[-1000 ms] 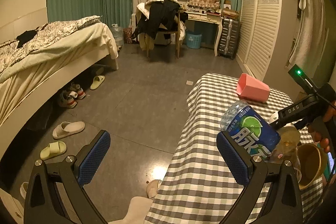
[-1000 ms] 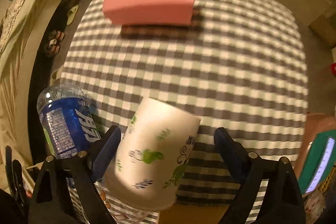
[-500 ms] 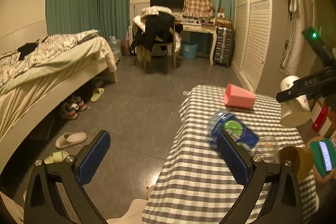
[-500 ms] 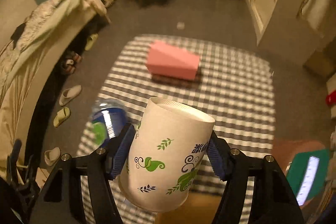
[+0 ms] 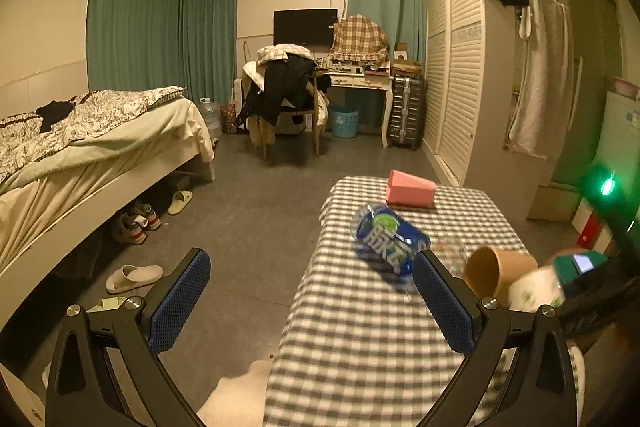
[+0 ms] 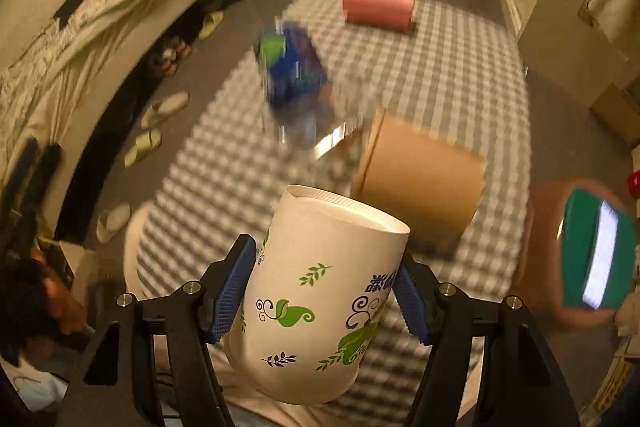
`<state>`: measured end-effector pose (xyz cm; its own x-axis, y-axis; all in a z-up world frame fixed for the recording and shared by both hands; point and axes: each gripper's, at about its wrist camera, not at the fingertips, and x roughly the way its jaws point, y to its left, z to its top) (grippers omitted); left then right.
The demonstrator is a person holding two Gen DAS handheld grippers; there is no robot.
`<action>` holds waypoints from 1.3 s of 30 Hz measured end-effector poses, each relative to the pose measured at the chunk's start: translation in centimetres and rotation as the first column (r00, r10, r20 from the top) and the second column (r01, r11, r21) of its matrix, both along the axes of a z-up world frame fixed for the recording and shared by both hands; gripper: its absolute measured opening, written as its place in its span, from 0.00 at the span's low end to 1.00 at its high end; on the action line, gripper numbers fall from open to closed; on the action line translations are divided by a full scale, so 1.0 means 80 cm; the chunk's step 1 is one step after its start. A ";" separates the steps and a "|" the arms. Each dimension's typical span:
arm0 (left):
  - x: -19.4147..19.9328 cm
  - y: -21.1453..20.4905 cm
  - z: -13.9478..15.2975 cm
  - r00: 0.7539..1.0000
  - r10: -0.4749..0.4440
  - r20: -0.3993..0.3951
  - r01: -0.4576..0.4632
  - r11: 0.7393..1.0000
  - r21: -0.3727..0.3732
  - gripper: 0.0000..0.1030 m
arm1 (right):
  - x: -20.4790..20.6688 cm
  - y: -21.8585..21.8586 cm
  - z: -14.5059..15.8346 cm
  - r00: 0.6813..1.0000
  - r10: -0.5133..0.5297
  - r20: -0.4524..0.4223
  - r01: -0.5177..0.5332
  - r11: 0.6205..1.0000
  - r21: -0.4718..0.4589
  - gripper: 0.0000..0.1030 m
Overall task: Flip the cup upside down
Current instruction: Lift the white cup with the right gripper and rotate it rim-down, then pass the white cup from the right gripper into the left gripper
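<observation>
Right gripper: jaws closed on the cup, both pads pressed to its mid-wall; cup held above the near end of the surface, rim tilted up and away.
Cup: 1 white paper cup with leaf print; likely light, thin-walled, easily crushed. Mid-wall hold with gentle pressure looks right.
Left gripper: jaws wide apart, holding nothing.
On the surface: 1 brown cup on its side, 1 bottle, blurred, 1 pink cup on its side.

Bottle lies on table, box behind it.
</observation>
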<state>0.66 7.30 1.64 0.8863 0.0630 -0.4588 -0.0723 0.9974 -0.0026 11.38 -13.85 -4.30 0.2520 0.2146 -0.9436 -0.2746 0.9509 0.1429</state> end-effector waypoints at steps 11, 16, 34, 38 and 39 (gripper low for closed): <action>-0.012 -0.009 -0.055 0.996 -0.012 -0.088 0.015 1.000 0.027 1.00 | -0.016 0.002 -0.087 0.997 -0.010 -0.081 0.013 0.999 0.037 0.64; -0.004 -0.019 -0.064 0.994 -0.008 -0.106 0.012 0.999 0.036 1.00 | -0.004 -0.007 -0.100 0.998 -0.028 -0.056 0.031 0.998 0.049 0.64; 0.043 -0.153 -0.043 0.950 -0.196 -0.245 0.231 0.965 0.123 1.00 | -0.088 -0.112 0.024 0.868 -0.087 0.490 0.133 0.989 -0.061 0.87; 0.062 -0.203 -0.055 0.897 -0.264 -0.356 0.328 0.935 0.135 1.00 | -0.106 -0.152 0.017 0.857 -0.114 0.502 0.159 0.986 -0.046 0.87; 0.067 -0.214 -0.059 0.883 -0.276 -0.380 0.348 0.927 0.136 1.00 | -0.109 -0.160 0.016 0.858 -0.120 0.500 0.162 0.986 -0.040 0.87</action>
